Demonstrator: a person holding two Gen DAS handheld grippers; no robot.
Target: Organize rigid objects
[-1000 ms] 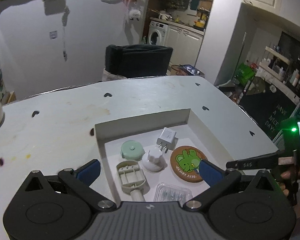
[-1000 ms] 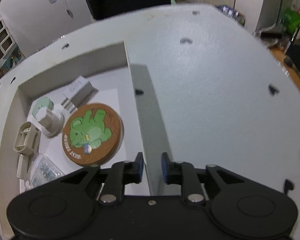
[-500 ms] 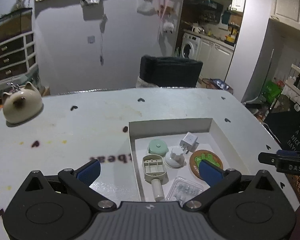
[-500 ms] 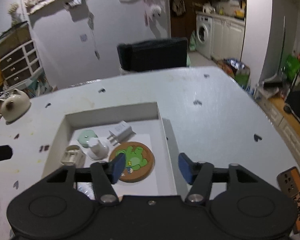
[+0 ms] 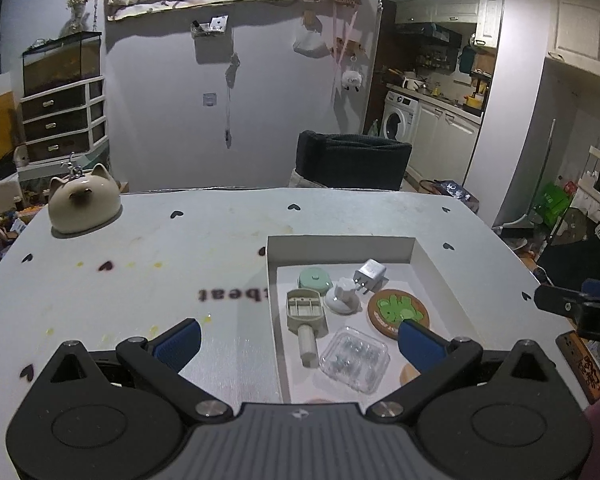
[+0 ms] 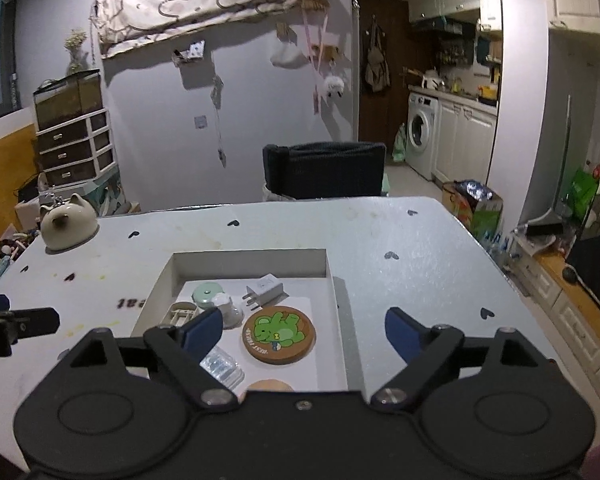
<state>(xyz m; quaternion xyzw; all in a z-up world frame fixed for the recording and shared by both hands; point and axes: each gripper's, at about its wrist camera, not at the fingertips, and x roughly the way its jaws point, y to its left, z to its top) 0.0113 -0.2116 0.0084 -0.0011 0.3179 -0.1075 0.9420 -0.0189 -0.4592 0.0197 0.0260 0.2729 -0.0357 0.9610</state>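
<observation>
On the round coaster [image 6: 279, 334] — "BEST FRIEND" beside a green bear.

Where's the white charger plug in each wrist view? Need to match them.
Left wrist: charger at the far right of the tray, behind the frog coaster.
Right wrist: charger near the tray's far wall, behind the coaster.
Shared landmark: cat-shaped jar at the table's far left.
</observation>
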